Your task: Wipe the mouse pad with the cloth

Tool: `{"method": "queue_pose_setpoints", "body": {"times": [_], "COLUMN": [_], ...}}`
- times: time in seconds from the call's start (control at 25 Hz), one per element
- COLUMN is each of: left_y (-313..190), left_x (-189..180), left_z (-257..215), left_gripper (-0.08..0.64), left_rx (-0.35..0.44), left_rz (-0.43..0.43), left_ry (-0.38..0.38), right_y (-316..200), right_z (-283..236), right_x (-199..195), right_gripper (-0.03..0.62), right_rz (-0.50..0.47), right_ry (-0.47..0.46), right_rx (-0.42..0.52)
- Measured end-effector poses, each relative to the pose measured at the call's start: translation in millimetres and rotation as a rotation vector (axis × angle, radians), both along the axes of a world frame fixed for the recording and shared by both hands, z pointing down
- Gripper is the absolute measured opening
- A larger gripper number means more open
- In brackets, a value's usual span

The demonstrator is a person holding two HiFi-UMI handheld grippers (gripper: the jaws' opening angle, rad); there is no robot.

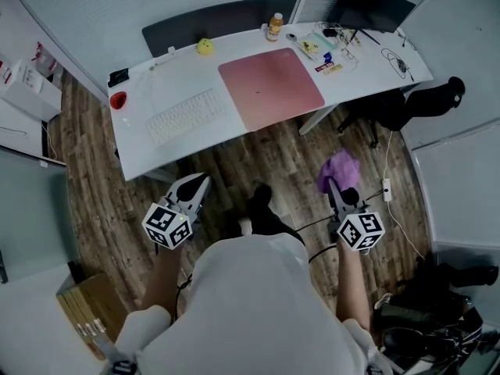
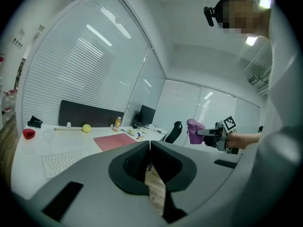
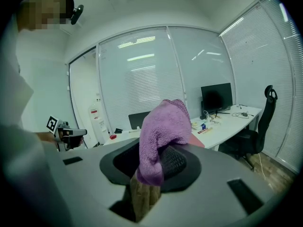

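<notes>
Two grippers hang low over the wooden floor [image 1: 258, 158], both well short of the white desk [image 1: 148, 158], so I judge the task to be at the approach step with no wiping yet begun. The right gripper [image 1: 341, 194] is clamped on the purple cloth [image 3: 161, 126], which bunches up above the jaws and droops over one side. The left gripper [image 2: 150, 148] has its jaws pressed together with nothing between them. The pink mouse pad [image 1: 270, 88] lies flat on the desk, just beside the white keyboard [image 1: 186, 116] and apart from the small clutter at the far right corner. Its surface is bare. The next move, in my judgement, calls for carrying the right gripper forward and up over the desk edge, then lowering the cloth onto the pad near one border. The loose bunch may need pressing down to make broad contact, and the strokes should stay clear of the keyboard.
</notes>
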State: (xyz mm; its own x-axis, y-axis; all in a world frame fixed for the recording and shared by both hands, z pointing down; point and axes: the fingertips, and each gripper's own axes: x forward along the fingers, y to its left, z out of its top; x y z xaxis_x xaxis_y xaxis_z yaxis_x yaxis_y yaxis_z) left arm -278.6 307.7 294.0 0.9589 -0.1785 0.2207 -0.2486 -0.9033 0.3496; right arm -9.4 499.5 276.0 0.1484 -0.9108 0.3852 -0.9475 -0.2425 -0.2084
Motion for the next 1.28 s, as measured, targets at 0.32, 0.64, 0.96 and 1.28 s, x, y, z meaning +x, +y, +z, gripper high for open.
{"method": "queue_pose_setpoints", "body": {"times": [0.32,0.64,0.96,1.28], "left_y": [-24,-55,-78,-87], "left_x": [22,65,119,162], "left_z": [8,12,18,29], "left_gripper": [0.021,0.021,0.021,0.021], "left_rx": [-0.012,-0.016,-0.025,-0.027], "left_rz": [-0.041,-0.061,-0.105,-0.187], "left_ry": [-0.013,-0.036,-0.067,-0.101], "right_y": [-38,-89,-135,-175], "right_z": [9,20,39,69], "right_x": [30,72,123,170], "right_gripper": [0.120,0.120,0.120,0.120], "right_rz": [-0.038,-0.096,-0.176,-0.296], "right_ry": [-0.014,-0.038,-0.074,-0.123], "right_rx": [-0.004,-0.019,-0.043,-0.092]}}
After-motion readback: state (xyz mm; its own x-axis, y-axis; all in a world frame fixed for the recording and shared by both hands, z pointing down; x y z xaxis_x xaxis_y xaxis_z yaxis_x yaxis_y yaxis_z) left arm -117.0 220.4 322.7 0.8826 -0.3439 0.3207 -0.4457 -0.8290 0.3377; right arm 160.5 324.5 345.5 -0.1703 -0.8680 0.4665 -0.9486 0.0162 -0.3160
